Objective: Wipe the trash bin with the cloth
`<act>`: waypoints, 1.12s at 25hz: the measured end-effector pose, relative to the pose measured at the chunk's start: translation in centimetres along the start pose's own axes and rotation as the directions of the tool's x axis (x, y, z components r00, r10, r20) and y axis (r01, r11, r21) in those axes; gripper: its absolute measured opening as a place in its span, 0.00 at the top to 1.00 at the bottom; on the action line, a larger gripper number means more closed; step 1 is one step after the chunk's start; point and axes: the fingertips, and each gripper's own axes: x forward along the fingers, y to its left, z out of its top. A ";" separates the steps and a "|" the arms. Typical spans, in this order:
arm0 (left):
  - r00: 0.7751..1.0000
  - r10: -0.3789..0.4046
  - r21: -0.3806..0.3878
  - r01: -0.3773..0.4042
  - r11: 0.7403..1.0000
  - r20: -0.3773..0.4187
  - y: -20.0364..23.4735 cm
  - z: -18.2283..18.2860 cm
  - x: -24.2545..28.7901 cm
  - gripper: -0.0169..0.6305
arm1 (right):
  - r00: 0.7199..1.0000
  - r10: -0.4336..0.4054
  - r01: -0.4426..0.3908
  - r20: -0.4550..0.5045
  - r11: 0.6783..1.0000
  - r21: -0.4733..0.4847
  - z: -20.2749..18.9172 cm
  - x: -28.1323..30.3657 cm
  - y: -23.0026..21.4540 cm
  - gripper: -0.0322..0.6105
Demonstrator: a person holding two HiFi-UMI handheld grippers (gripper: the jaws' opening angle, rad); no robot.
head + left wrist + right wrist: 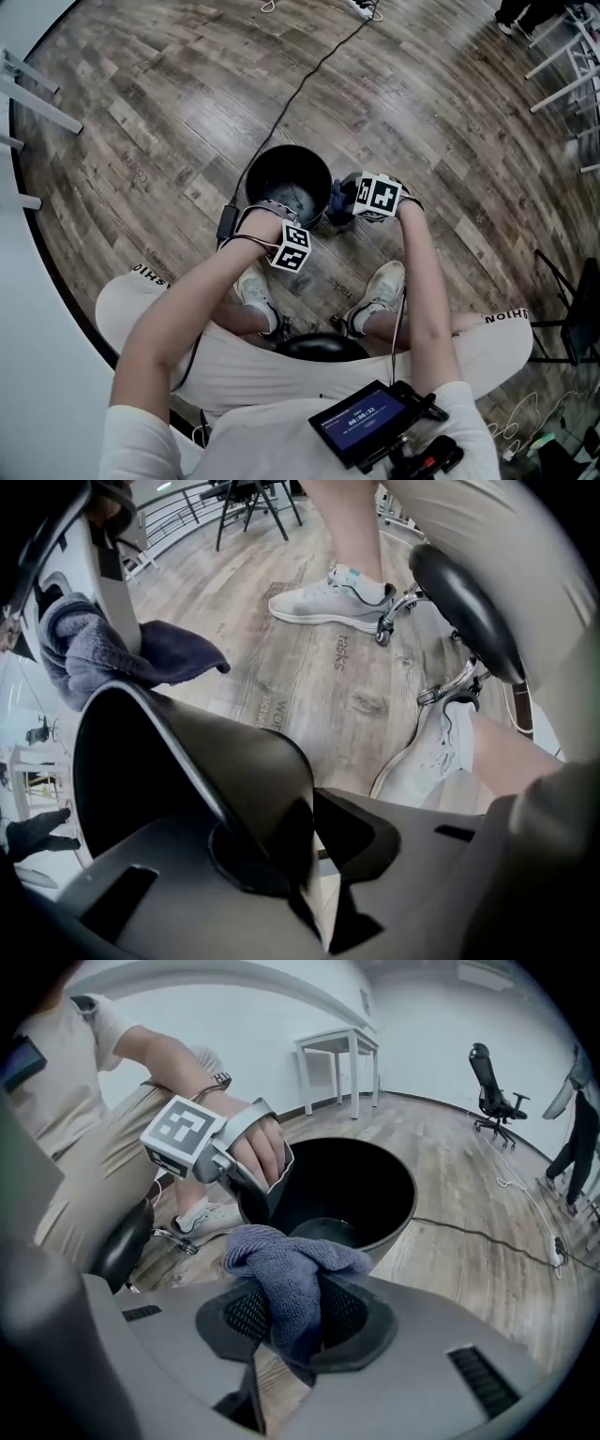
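A round black plastic trash bin [323, 171] stands upright on the grey-brown wood-plank floor [169, 112], just in front of the seated person's white sneakers [380, 286]. The left gripper [272, 212] points straight down over the bin's near rim. Its jaws are partly open and straddle the wall, one inside the bin and one outside. In the left gripper view the dark wall [206, 752] lies against the inner jaw, while a sliver of floor shows between it and the outer jaw, so the left gripper [319, 855] is not clamped on the rim.

The right gripper [295, 1327] is closed on a bunched blue-grey terry cloth [291, 1269], whose folds bulge out above the pads. Seen from the head view, the cloth [336, 202] hangs just beside the bin's right rim, outside the opening. A thin black cable [314, 70] runs across the floor away from the bin's far side
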 end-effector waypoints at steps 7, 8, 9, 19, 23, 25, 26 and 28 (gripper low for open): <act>0.999 -0.013 -0.012 0.014 1.000 0.039 -0.1 0.4 -0.1 0.87 | 1.000 -0.022 0.023 -0.003 1.000 0.005 -2.0 3.1 -1.4 0.79; 0.999 -0.014 -0.014 0.014 1.000 0.045 -0.1 0.5 -0.1 0.87 | 1.000 -0.017 0.017 0.001 1.000 0.014 -2.5 3.8 -1.6 0.79; 0.999 -0.014 -0.017 0.015 1.000 0.052 0.0 0.6 -0.1 0.87 | 1.000 -0.008 0.008 0.003 1.000 0.024 -3.0 4.5 -1.8 0.79; 0.998 -0.012 -0.035 0.014 0.999 0.066 0.5 1.3 -0.3 0.87 | 0.995 0.003 -0.001 -0.100 1.000 0.021 -9.5 14.4 -2.9 0.79; 0.997 -0.006 -0.053 0.010 0.999 0.079 0.7 1.4 -0.3 0.88 | 0.995 -0.055 0.062 -0.081 0.995 0.082 -11.9 18.4 -2.6 0.79; 0.997 -0.004 -0.065 0.010 0.998 0.082 0.8 1.4 -0.3 0.88 | 0.995 -0.095 0.096 -0.014 0.987 0.130 -12.0 18.9 -2.7 0.79; 0.997 -0.005 -0.072 0.010 0.997 0.082 0.8 1.3 -0.2 0.87 | 0.995 -0.104 0.102 0.006 0.984 0.147 -11.9 19.0 -2.8 0.79; 0.997 -0.005 -0.083 0.011 0.996 0.080 0.7 1.4 -0.1 0.88 | 0.994 -0.107 0.108 -0.017 0.984 0.143 -11.9 18.8 -2.7 0.79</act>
